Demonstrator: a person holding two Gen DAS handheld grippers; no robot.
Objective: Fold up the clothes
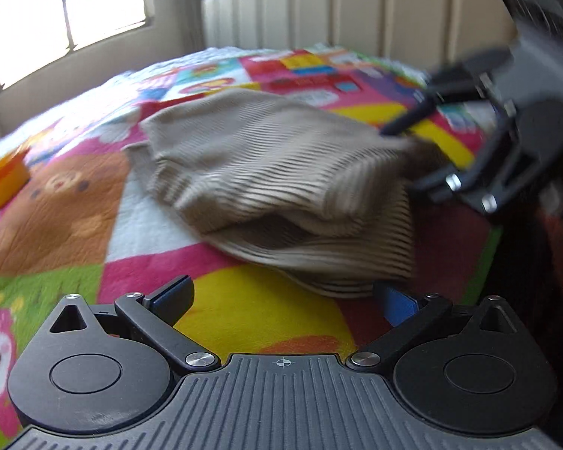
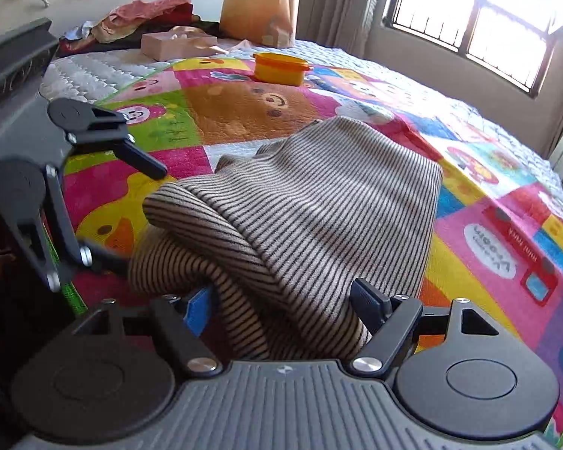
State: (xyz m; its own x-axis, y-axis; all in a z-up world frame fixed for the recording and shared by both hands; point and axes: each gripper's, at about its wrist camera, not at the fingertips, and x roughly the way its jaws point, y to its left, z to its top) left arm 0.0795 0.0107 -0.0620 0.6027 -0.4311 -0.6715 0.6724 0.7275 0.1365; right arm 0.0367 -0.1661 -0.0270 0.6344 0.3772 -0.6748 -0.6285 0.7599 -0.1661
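Note:
A beige top with thin dark stripes [image 1: 281, 172] lies folded in a bunched heap on the colourful cartoon blanket [image 1: 67, 202]. In the left wrist view my left gripper [image 1: 285, 300] stands open just short of the heap's near edge, with nothing between its blue pads. My right gripper [image 1: 409, 153] shows blurred at the right of that view, at the heap's far side. In the right wrist view the right gripper [image 2: 283, 303] is open wide, and a fold of the striped top [image 2: 319, 202] lies loosely between its fingers. The left gripper [image 2: 131, 210] is open at the heap's left corner.
An orange lidded tub [image 2: 279, 67] sits farther up the blanket [image 2: 244, 105]. Behind it are a pink tissue box [image 2: 176, 45], a brown paper bag [image 2: 259, 9] and a pile of clothes [image 2: 146, 15]. A padded headboard [image 1: 356, 7] and bright windows border the bed.

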